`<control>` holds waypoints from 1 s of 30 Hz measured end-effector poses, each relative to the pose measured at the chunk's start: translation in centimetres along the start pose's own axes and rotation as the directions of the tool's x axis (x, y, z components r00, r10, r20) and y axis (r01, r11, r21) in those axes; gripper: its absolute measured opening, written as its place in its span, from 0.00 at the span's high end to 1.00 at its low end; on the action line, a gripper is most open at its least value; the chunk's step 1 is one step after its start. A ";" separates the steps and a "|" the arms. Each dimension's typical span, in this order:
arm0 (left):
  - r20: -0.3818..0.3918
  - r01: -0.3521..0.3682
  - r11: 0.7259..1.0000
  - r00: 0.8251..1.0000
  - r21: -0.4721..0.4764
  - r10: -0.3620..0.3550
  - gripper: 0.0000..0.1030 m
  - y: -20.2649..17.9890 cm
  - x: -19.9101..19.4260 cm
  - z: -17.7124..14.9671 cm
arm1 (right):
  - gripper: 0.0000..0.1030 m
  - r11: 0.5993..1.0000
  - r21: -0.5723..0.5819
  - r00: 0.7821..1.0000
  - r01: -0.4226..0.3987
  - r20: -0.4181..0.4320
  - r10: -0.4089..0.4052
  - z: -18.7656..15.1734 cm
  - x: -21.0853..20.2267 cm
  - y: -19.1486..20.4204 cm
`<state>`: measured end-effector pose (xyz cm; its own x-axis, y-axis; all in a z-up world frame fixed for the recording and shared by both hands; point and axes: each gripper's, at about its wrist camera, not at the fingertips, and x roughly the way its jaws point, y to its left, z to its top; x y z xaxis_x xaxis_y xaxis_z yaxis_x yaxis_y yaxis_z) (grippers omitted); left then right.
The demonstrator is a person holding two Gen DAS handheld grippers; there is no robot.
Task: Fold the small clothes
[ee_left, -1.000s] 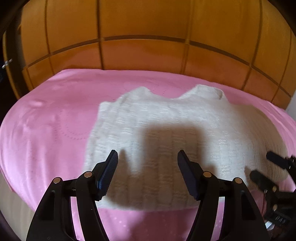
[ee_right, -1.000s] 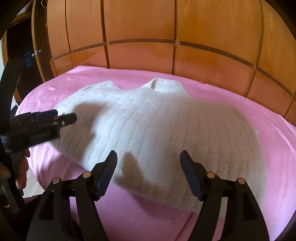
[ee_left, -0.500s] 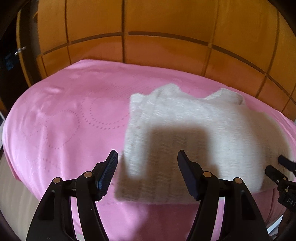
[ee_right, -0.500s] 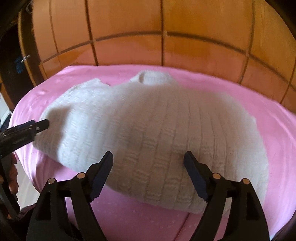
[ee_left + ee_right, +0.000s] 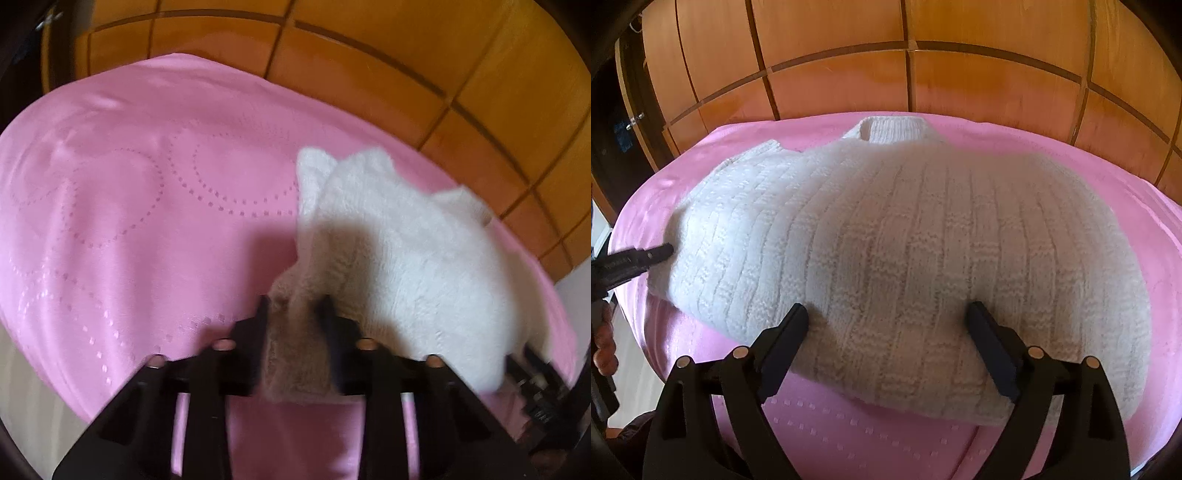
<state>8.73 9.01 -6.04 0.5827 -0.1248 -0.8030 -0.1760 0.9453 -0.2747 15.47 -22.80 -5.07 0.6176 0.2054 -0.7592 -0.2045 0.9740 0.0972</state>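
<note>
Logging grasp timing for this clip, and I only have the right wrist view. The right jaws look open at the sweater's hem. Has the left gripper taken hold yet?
Observer: Yes. In the left wrist view the left gripper has its jaws closed on a bunched fold of the white sweater.
Operator: Which part of the sweater?
Observer: Its bottom left corner, pulled up off the pink bedspread.
Operator: Anything left of the sweater?
Observer: Only bare bedspread, with a dotted ring pattern; the frame is blurred.
</note>
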 end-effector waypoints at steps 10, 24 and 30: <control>0.038 -0.041 0.999 0.998 0.003 0.041 0.78 -0.1 -1.5 -0.8 | 0.17 0.997 0.042 0.998 -0.060 0.024 0.059 0.4 -1.5 -1.7; 0.116 -0.021 0.978 0.993 0.210 -0.003 0.51 -6.9 -2.9 -0.6 | 0.16 0.913 0.375 0.986 0.158 -0.020 -0.163 -1.4 -4.0 -15.6; 0.116 -0.014 0.969 0.993 0.246 -0.015 0.51 -8.4 -2.5 -1.3 | 0.16 0.878 0.476 0.997 0.046 0.029 -0.068 -3.2 -3.9 -18.8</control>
<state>7.76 0.97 -2.45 0.6732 -0.1035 -0.7322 0.0168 0.9920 -0.1248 14.52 -42.21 -5.99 0.6517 0.1414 -0.7452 0.2107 0.9100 0.3570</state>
